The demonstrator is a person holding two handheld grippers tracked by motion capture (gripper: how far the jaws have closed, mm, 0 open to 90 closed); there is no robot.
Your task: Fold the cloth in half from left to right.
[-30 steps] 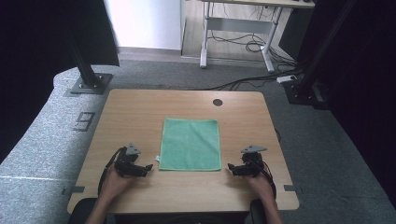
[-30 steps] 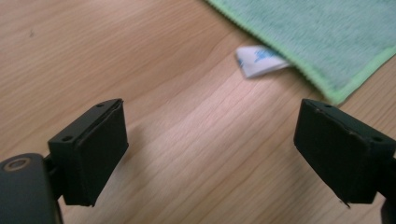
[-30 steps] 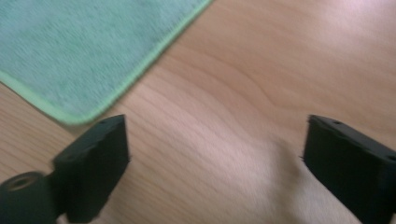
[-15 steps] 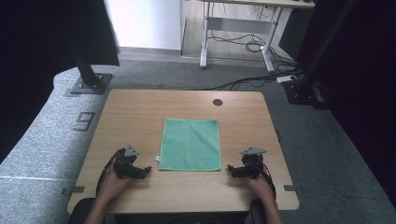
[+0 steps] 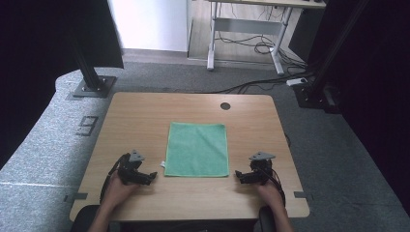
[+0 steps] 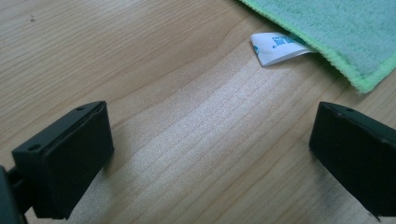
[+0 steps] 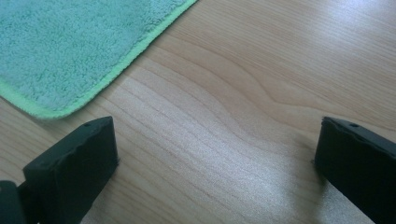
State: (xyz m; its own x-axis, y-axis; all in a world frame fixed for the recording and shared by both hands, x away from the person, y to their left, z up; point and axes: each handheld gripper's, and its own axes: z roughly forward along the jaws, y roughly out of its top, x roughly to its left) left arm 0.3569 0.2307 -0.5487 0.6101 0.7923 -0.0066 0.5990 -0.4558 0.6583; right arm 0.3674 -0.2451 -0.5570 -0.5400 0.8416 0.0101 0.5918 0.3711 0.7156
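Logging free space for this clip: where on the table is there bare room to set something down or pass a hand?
Bare wood lies between the green cloth and the table's far edge, around the cable hole, and in strips left and right of the cloth. The near edge is tighter: the left hand-held gripper and right hand-held gripper, both open, flank the cloth's near corners, by its white tag.

cloth [image 5: 197, 149]: mint green, plain, with a brighter lime-green stitched edge
label [image 6: 278, 47]: white with small blue print, too small to read
table [image 5: 145, 121]: light wood with fine straight grain and a dark round hole near the far edge
left hand-held gripper [image 5: 151, 177]: black, grey plate on top
right hand-held gripper [image 5: 240, 176]: black, grey plate on top
floor [image 5: 43, 145]: speckled grey carpet
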